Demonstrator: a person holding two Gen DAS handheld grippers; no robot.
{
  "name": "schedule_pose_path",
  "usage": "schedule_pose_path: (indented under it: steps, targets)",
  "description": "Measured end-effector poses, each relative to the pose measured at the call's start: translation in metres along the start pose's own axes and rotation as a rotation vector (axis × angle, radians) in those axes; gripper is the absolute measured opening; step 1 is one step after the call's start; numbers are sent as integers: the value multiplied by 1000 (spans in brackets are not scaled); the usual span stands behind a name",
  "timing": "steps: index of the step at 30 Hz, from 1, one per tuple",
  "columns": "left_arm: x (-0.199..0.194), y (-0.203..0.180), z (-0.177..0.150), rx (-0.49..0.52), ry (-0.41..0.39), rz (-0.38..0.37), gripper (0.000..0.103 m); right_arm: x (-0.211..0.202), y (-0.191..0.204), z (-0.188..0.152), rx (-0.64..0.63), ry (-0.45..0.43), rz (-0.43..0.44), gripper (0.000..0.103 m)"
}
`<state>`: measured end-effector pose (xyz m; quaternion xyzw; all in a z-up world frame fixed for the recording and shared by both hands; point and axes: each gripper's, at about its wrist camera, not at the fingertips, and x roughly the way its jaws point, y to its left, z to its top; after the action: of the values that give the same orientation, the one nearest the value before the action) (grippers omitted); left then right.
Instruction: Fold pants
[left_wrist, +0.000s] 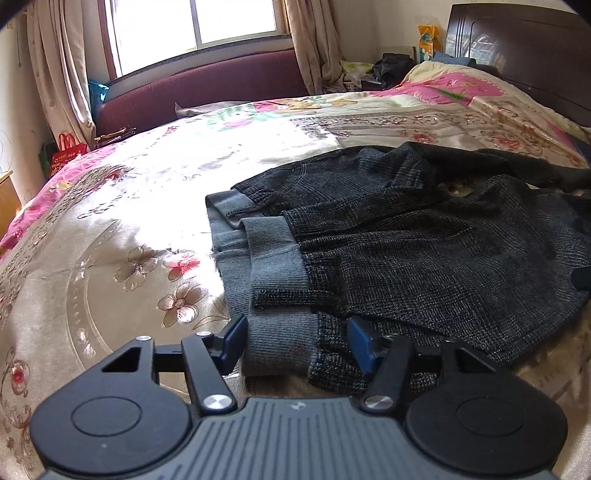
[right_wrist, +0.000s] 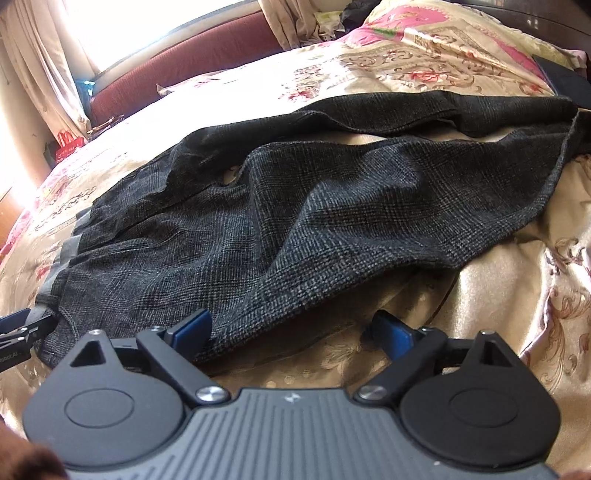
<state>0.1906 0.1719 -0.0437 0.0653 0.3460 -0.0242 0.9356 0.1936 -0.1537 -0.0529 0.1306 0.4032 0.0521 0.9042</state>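
Dark checked pants (left_wrist: 406, 240) with a grey ribbed waistband (left_wrist: 273, 254) lie rumpled on the bed, legs running off to the right. My left gripper (left_wrist: 295, 343) is down at the near corner of the waistband. That corner lies between the blue fingers (left_wrist: 234, 343) without being bunched or lifted, and the jaws stand apart. In the right wrist view the pants (right_wrist: 295, 206) spread across the cover. My right gripper (right_wrist: 291, 330) is wide open at the near edge of a leg, with the cloth's edge beside its left finger (right_wrist: 192, 328). The left gripper (right_wrist: 14, 332) shows at the far left.
The bed has a shiny floral cover (left_wrist: 122, 229) with a pink border. A dark headboard (left_wrist: 517, 48) stands at the right, a maroon padded bench (left_wrist: 199, 88) under the window, curtains (left_wrist: 59, 66) and a red bag (left_wrist: 68, 149) at the left, and heaped clothes (left_wrist: 391, 66) in the far corner.
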Motion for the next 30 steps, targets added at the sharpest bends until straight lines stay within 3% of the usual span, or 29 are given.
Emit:
schedule_pose_path:
  steps: [5, 7, 9, 11, 14, 20, 28, 30]
  targets:
    - [15, -4, -1, 3, 13, 13, 75, 7, -3, 8, 22, 9, 15, 94]
    - [10, -9, -2, 29, 6, 35, 70, 11, -5, 12, 43, 17, 12, 94]
    - [2, -6, -3, 10, -5, 30, 64, 11, -8, 15, 86, 9, 14, 85]
    - [-4, 0, -4, -18, -11, 6, 62, 9, -11, 17, 105, 15, -16, 41]
    - [-11, 6, -2, -45, -13, -16, 61, 5, -20, 18, 175, 49, 69, 14]
    - [-30, 22, -7, -39, -19, -6, 60, -5, 3, 5, 160, 112, 149, 7]
    - [-71, 73, -36, -52, 22, 145, 60, -11, 74, -43, 53, 289, 338, 8]
    - [-75, 83, -46, -51, 46, 176, 61, -15, 92, -51, 2, 302, 355, 13]
